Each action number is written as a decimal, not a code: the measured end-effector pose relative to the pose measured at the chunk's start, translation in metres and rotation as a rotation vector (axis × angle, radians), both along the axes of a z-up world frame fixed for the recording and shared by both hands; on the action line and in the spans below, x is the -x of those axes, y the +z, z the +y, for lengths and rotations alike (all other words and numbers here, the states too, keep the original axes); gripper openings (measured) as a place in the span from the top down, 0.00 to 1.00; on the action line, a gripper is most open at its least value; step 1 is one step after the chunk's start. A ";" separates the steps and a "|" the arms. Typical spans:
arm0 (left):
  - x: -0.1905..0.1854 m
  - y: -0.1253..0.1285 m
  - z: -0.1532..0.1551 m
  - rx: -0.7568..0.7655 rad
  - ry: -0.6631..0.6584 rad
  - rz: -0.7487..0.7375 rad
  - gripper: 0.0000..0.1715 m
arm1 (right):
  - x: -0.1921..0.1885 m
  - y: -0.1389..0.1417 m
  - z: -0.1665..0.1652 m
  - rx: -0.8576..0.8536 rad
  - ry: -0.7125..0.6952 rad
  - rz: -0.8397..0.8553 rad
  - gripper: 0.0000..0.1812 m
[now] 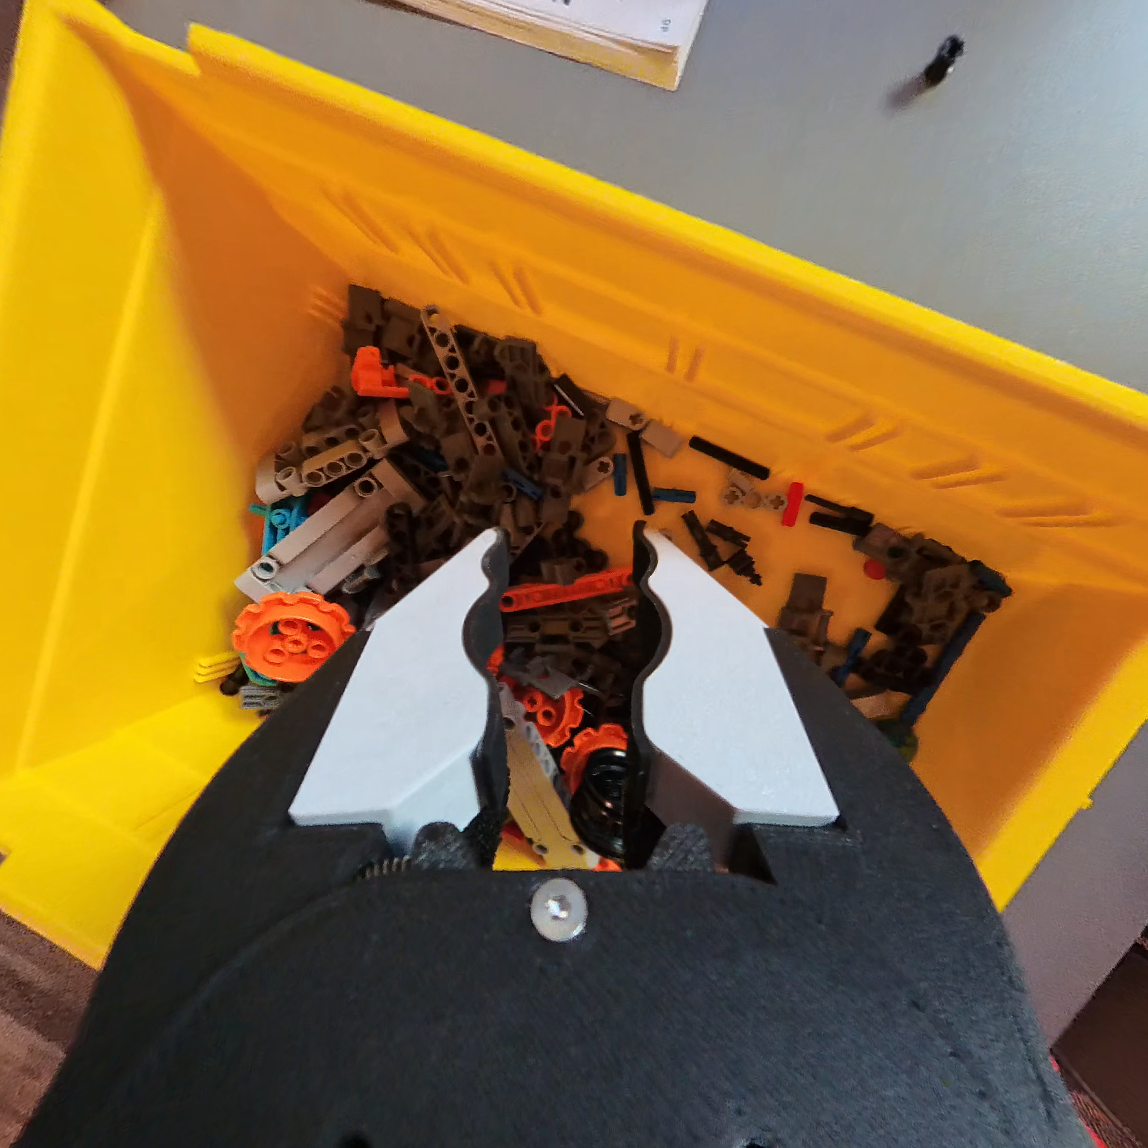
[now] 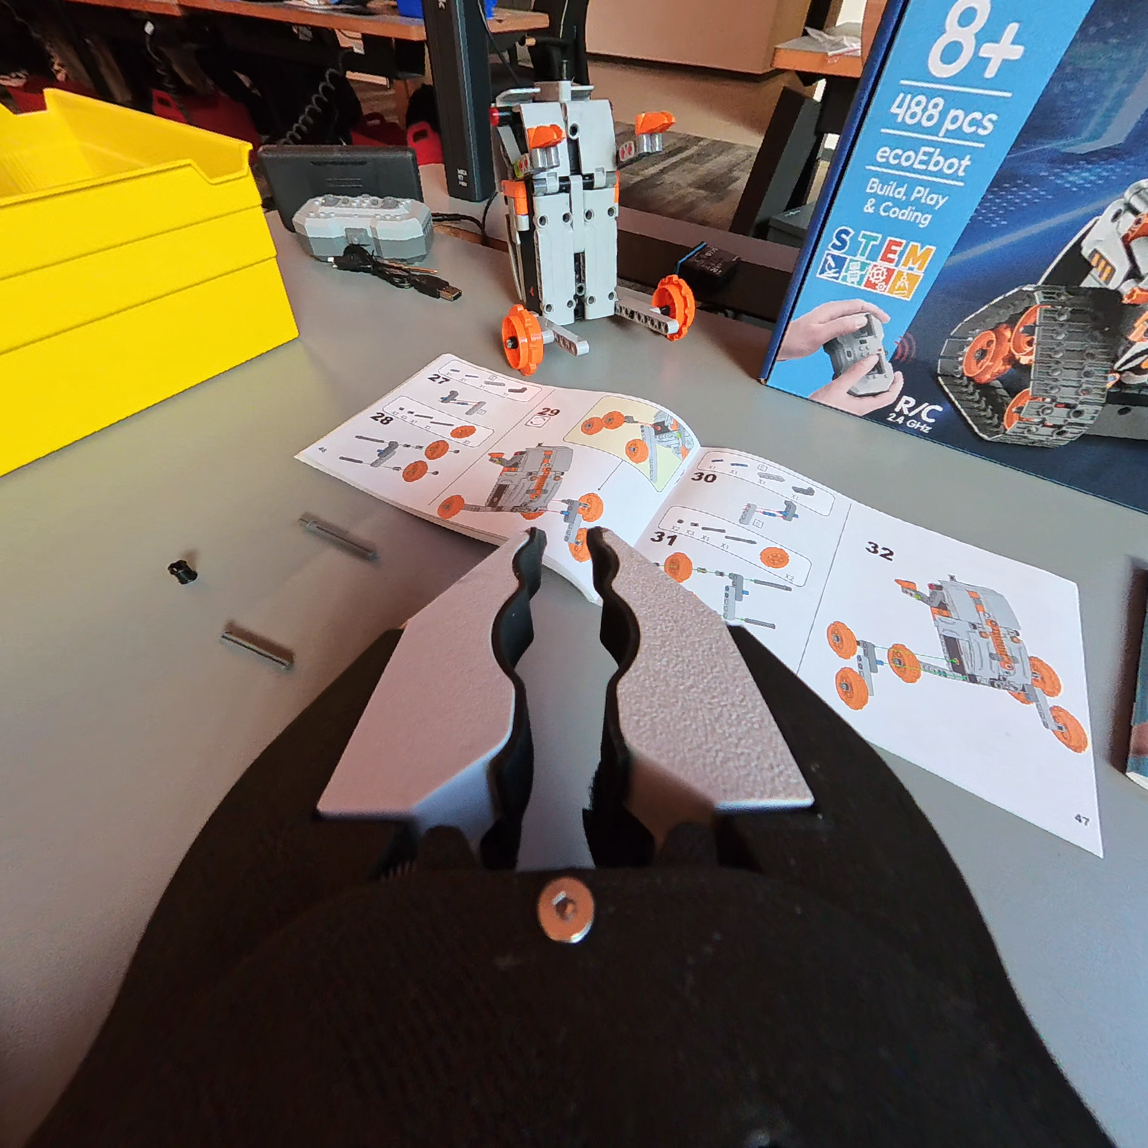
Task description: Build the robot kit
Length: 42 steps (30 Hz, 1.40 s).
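My left gripper (image 1: 568,540) is open and empty, reaching down into a yellow bin (image 1: 559,248). Its tips hang just above a pile of grey, black and orange building parts (image 1: 447,447). An orange beam (image 1: 565,593) lies between the jaws, and an orange wheel (image 1: 289,633) lies to their left. My right gripper (image 2: 565,537) is empty, its jaws a narrow gap apart. It hovers over the grey table at the near edge of an open instruction booklet (image 2: 932,683). Two grey axles (image 2: 338,535) (image 2: 258,646) and a small black piece (image 2: 182,570) lie to its left.
A part-built grey and orange model (image 2: 571,217) stands behind the booklet. The yellow bin (image 2: 124,279) is at the left and a blue product box (image 2: 994,217) at the right. A grey control unit (image 2: 363,227) with a USB cable (image 2: 404,279) sits at the back. One gripper's finger ends stand about 35 cm off the other's. Both grippers' tips are roughly 15 cm from the small black piece (image 2: 182,570). Seen from the left wrist view (image 1: 941,63) as well.
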<state>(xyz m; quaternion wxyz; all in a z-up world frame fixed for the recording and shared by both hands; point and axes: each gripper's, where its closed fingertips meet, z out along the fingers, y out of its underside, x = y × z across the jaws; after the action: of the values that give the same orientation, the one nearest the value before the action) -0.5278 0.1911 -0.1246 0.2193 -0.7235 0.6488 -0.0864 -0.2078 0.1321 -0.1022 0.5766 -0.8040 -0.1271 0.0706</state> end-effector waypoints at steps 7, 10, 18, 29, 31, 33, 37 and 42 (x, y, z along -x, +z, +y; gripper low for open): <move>0.009 -0.007 0.022 -0.006 -0.033 0.053 0.83 | -0.001 -0.001 0.000 0.005 -0.004 -0.008 0.92; 0.007 -0.008 0.017 0.040 -0.057 0.055 0.88 | -0.002 -0.001 0.000 0.005 -0.007 -0.011 0.92; 0.013 -0.030 0.009 0.059 -0.126 0.154 0.92 | -0.003 -0.002 0.000 0.007 -0.009 -0.007 0.92; 0.041 -0.029 -0.010 0.185 -0.073 0.228 0.89 | 0.000 -0.001 0.000 0.006 0.002 -0.012 0.92; 0.045 -0.025 -0.016 0.226 -0.058 0.231 0.88 | 0.000 -0.002 0.000 0.009 0.003 -0.015 0.92; 0.051 -0.022 -0.026 0.275 -0.047 0.246 0.85 | 0.000 -0.002 0.000 0.008 0.003 -0.018 0.92; 0.059 -0.020 -0.032 0.272 -0.048 0.260 0.82 | 0.000 -0.002 0.000 0.009 0.004 -0.018 0.92; 0.046 -0.010 0.001 0.152 -0.008 0.180 0.83 | 0.000 -0.002 0.001 0.011 0.002 -0.020 0.92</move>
<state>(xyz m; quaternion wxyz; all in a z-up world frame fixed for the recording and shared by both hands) -0.5739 0.1923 -0.1345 0.1042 -0.7402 0.6605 -0.0710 -0.2076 0.1327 -0.1045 0.5708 -0.8077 -0.1333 0.0640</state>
